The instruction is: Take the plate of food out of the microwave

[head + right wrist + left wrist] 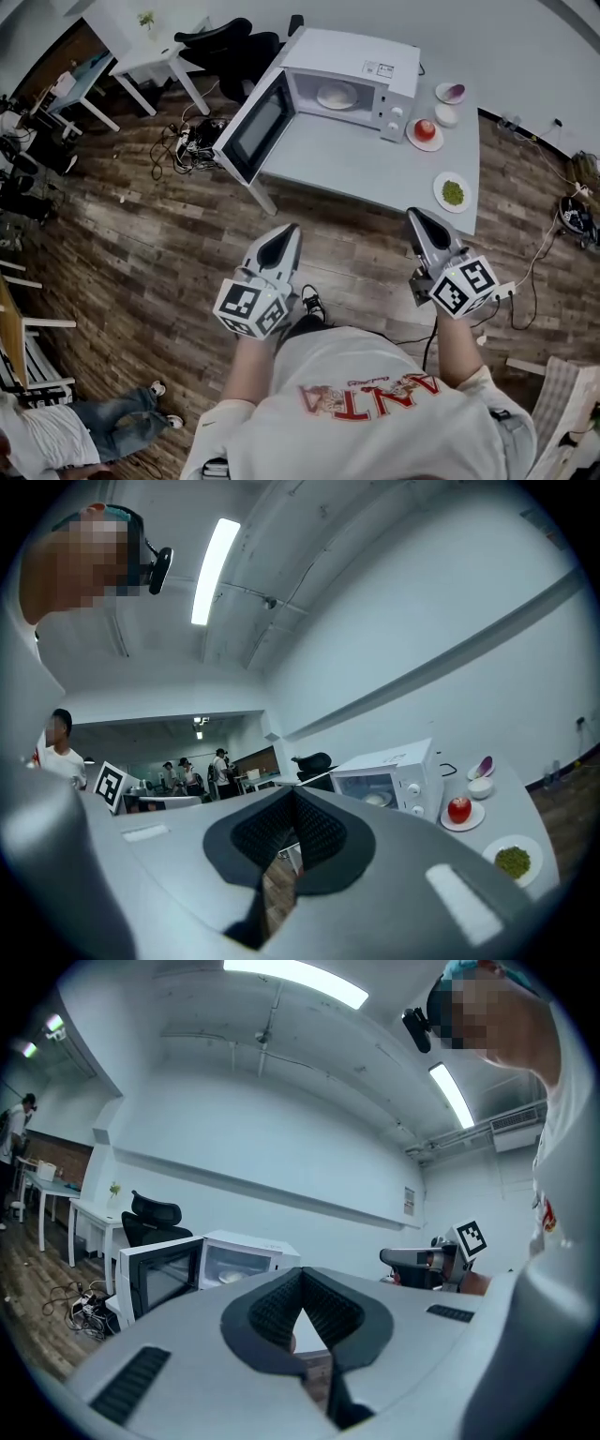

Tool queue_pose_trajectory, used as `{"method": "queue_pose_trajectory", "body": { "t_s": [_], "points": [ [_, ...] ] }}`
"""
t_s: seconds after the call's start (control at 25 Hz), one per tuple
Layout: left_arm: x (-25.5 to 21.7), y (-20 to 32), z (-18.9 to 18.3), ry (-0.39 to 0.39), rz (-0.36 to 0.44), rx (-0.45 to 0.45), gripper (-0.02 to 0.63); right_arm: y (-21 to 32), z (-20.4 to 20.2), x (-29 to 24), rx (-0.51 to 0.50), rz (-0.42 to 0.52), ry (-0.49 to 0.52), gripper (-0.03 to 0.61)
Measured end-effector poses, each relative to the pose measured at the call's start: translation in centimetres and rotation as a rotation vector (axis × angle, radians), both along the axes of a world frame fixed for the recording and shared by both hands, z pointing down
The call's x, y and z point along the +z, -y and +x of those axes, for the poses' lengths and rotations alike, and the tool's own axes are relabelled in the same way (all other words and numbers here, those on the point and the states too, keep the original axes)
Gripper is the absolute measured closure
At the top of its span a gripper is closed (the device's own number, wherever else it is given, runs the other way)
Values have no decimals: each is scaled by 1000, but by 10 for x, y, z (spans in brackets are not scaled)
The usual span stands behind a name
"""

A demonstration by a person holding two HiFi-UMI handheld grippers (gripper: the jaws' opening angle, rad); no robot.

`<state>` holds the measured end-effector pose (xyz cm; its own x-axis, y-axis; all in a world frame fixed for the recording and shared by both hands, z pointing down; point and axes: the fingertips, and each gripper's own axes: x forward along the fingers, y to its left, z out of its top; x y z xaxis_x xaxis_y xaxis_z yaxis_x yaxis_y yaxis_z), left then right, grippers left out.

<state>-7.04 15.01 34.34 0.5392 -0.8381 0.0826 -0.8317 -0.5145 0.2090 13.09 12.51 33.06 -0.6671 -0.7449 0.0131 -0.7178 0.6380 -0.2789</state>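
Facing the microwave point(352, 56), the shirt point(356, 445) reads ANTA.

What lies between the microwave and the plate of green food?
Head view: a small plate with a red fruit, on the table.

The head view looks steeply down from above the person, well back from the table point(375, 169), with the microwave point(352, 84) small at upper centre. Each gripper view sits low behind its own jaws, facing forward and slightly upward. All three share the microwave: lower left in the left gripper view, right of centre in the right gripper view.
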Motion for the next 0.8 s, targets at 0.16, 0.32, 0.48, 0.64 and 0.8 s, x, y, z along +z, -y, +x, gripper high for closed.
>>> {"method": "queue_pose_trajectory", "body": {
  "t_s": [0.16, 0.32, 0.48, 0.64, 0.8],
  "points": [
    [0, 39, -21, 6, -6, 16, 607, 37, -22, -1, 23, -19, -2, 577],
    [0, 73, -45, 12, -7, 33, 607, 67, -49, 1, 43, -39, -14, 577],
    [4, 102, -67, 10, -10, 61, 606, 95, -78, 1, 68, -52, -26, 577],
    [12, 129, -84, -2, -21, 89, 607, 115, -98, 2, 93, -59, -41, 577],
    [17, 152, -86, -17, -29, 112, 607, 135, -99, 10, 122, -88, -46, 577]
  ]
}}
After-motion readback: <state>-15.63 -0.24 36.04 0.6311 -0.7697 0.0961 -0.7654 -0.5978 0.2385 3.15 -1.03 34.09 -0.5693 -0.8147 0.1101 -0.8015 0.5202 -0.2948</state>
